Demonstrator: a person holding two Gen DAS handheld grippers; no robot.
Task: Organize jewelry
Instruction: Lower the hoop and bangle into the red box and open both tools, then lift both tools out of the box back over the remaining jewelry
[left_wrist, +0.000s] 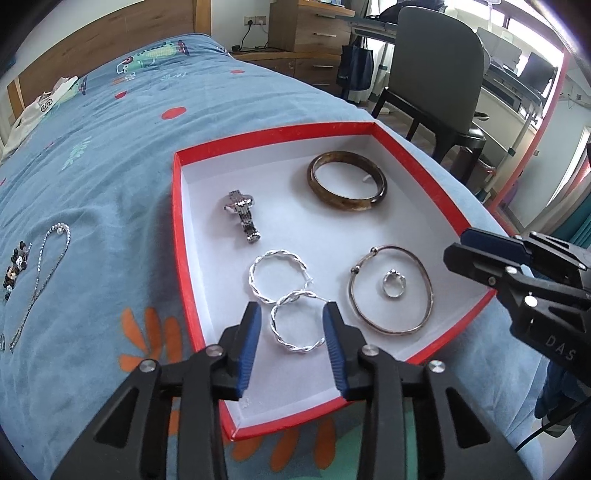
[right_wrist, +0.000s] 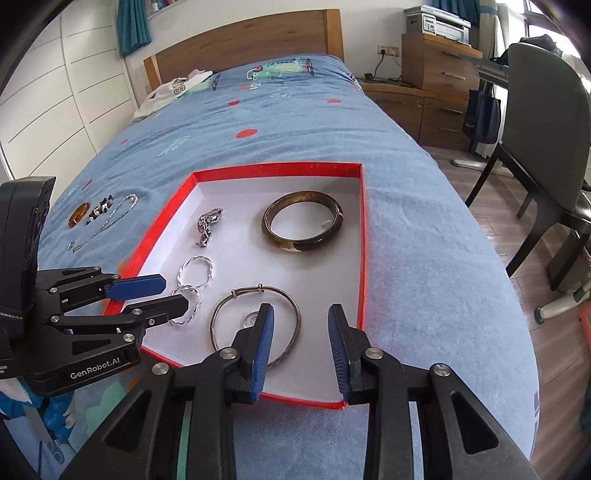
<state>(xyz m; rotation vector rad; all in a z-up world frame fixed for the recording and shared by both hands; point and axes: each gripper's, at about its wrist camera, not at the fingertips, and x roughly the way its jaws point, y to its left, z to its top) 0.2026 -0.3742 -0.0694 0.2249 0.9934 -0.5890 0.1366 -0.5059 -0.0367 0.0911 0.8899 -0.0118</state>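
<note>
While both pairs of jaws stand parted and empty, the left gripper (left_wrist: 291, 325) straddles the near twisted silver hoop (left_wrist: 295, 322) without apparent contact. The right gripper (right_wrist: 301, 332) hovers beside the thin bangle (right_wrist: 255, 321). All lie inside the red box (right_wrist: 364, 240), with the brown bangle (right_wrist: 301, 225) toward its far wall.

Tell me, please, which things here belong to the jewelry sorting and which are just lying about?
Job: red box, brown bangle, watch, twisted hoops, silver bangle, ring, chain necklace, bead bracelet, amber ring.
Lying about: white garment, chair, printer.
</note>
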